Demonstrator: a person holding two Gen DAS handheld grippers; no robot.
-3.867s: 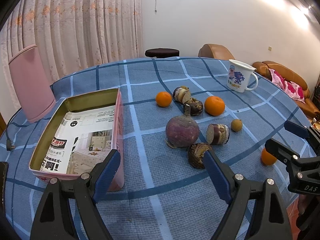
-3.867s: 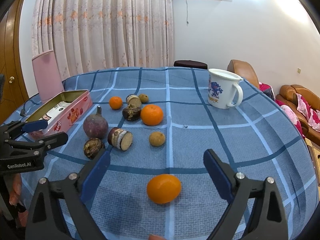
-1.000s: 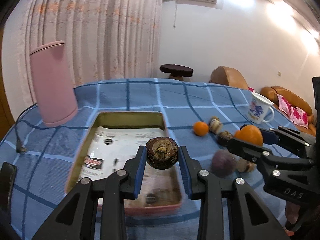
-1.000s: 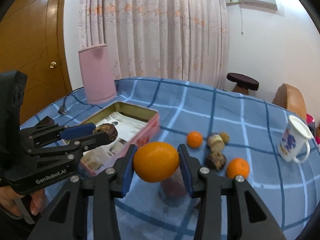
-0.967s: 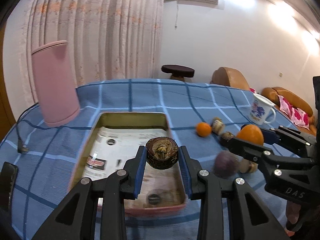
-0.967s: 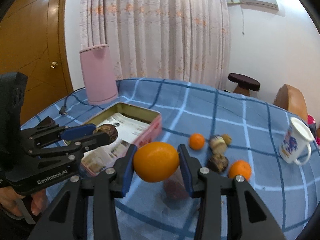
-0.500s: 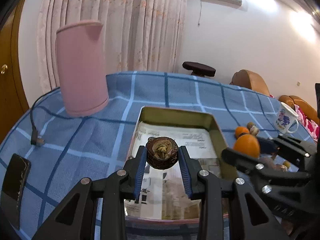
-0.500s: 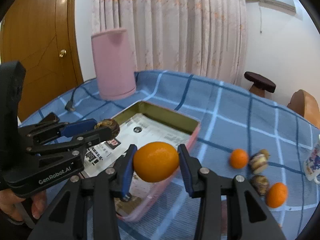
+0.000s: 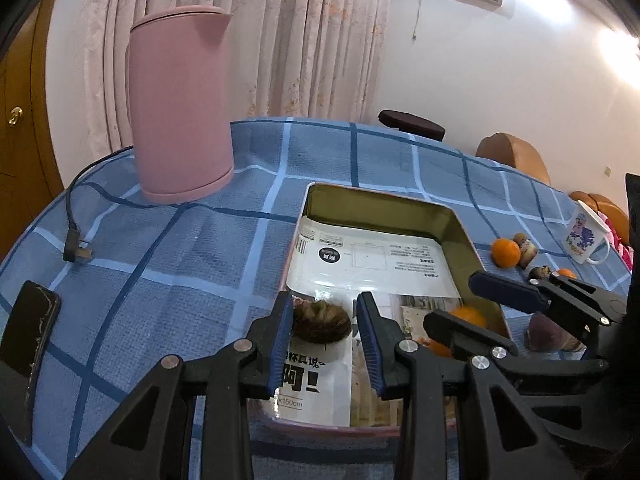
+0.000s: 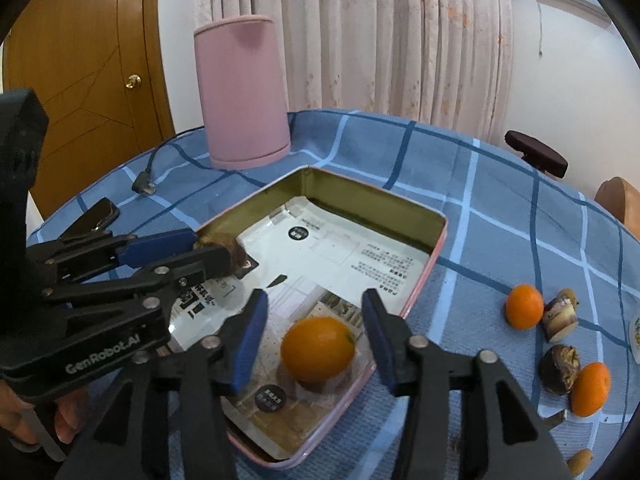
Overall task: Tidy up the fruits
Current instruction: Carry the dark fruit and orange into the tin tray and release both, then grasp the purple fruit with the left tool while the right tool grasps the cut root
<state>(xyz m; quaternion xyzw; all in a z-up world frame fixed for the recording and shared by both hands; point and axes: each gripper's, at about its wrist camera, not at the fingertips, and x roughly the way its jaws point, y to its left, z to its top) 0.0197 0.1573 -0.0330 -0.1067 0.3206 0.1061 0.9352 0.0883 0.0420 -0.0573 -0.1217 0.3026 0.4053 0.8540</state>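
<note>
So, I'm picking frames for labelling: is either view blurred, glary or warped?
Left wrist view: strong fisheye bend, black corners, wall lights blown out at the right, and the brown fruit between the jaws looks soft. Right wrist view: the same bend; the orange in the tin is slightly smeared, with the jaws opening around it; the curtain is evenly lit.

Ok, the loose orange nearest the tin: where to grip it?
Probably take the orange across its middle, from above, closing on its near and far sides: it is round, and a cut brown chunk crowds its right.
</note>
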